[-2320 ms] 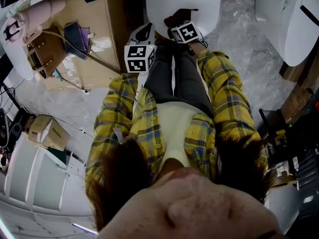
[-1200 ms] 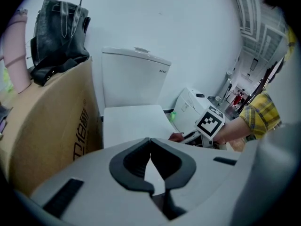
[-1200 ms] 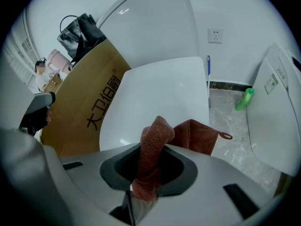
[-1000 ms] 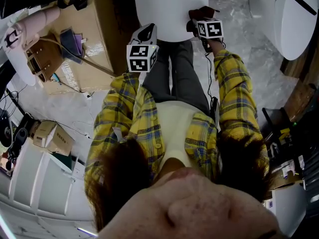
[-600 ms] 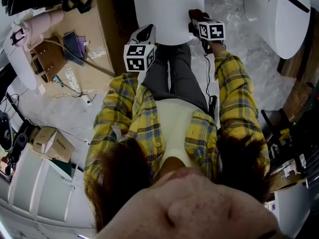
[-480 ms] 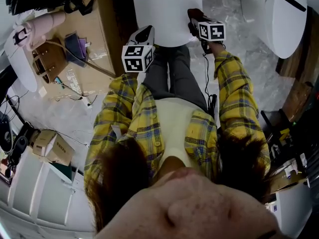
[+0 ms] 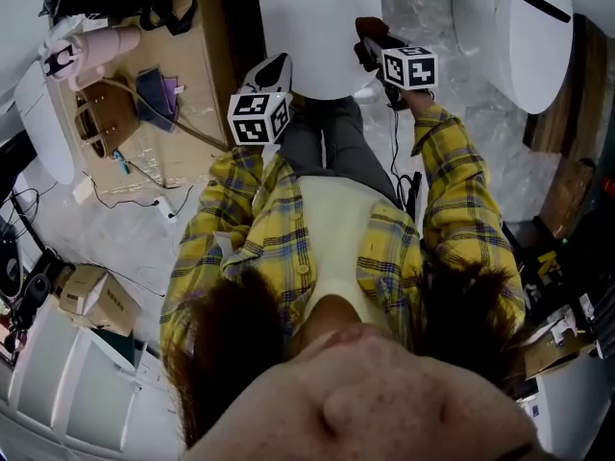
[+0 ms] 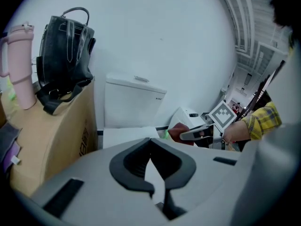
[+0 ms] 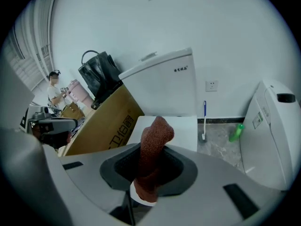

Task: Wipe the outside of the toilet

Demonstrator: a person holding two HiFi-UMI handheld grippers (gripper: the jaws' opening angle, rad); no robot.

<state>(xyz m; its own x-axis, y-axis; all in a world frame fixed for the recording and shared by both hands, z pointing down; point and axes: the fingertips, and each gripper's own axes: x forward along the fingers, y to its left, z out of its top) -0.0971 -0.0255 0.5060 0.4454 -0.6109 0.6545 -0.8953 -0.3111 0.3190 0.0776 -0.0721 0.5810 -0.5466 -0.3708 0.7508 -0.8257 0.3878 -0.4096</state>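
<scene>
Left gripper (image 8: 157, 194): hovering just in front of the toilet's (image 7: 320, 27) closed lid, at its left front corner; the fingers are pressing together with nothing between them, so this one is idling.

Right gripper (image 9: 141, 197): hanging at the lid's right front corner, its fingers clenching on the lower end of a cloth (image 9: 153, 152).

Cloth: rust-brown and rolled, sticking up out of the fingers and pointing toward the toilet's tank (image 9: 164, 86). Whether it is touching the lid's edge, I cannot tell.

Step in hand: judging by the pose, the person is bringing the cloth to the lid's right rim; the wiping seems to be only starting, and no wiped patch is showing.

Next move: it is calling for tipping the cloth down onto the lid's edge, pressing lightly, then running it along the right outer side toward the tank.

Cardboard box (image 7: 207, 60): standing close against the toilet's left side, leaving little room there.

Second toilet (image 7: 519, 27): sitting well apart to the right of the toilet.
</scene>
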